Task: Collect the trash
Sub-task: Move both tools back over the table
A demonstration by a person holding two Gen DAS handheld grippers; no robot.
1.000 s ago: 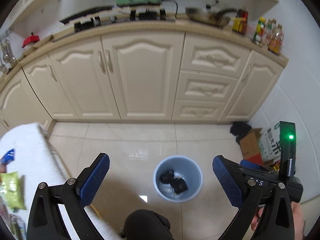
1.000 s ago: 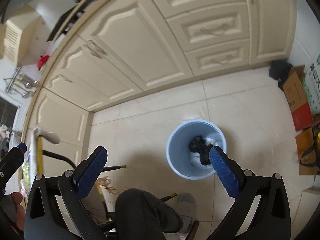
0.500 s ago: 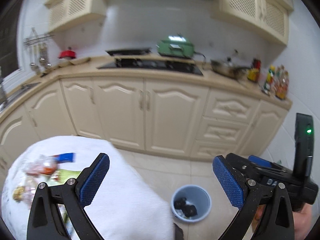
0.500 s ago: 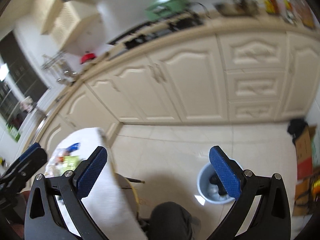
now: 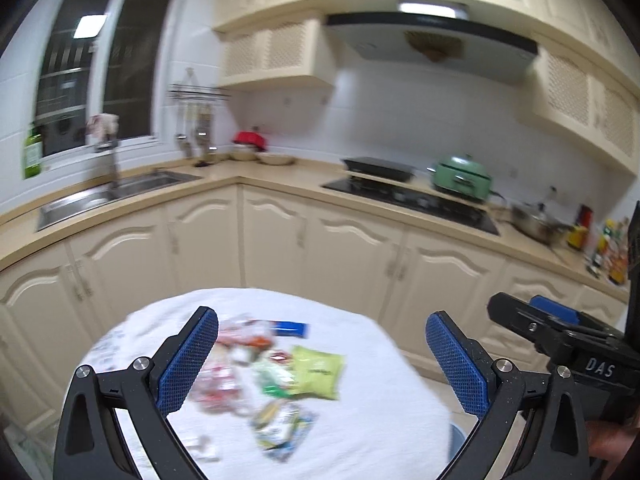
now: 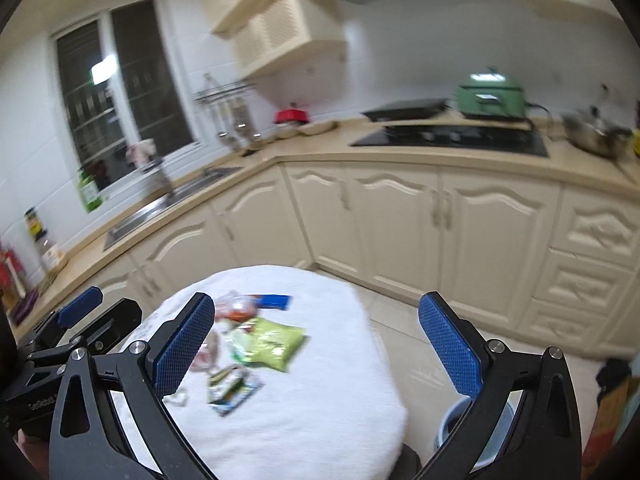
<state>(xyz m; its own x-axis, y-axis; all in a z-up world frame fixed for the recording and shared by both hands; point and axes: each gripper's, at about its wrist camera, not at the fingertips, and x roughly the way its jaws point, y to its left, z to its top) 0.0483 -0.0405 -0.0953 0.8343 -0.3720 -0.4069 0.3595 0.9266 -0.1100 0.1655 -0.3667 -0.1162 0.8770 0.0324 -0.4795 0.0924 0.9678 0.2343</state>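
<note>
Over the white-clothed worktop [image 5: 380, 420], both claws, left claw [image 5: 322, 360] and right claw [image 6: 316, 346], hang spread wide and empty above the blurry wrapper pile. I'd drop one onto the green snack packet [image 5: 316, 366] at the pile's edge, pinch a flat corner, then carry it to the blue bin [image 6: 450, 426] beside the worktop.

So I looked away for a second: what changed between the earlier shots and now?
Both grippers, left gripper and right gripper, swung up from over the blue bin on the floor toward the white table with its wrappers. Nothing was gripped or released; both jaws stayed open and empty.
</note>
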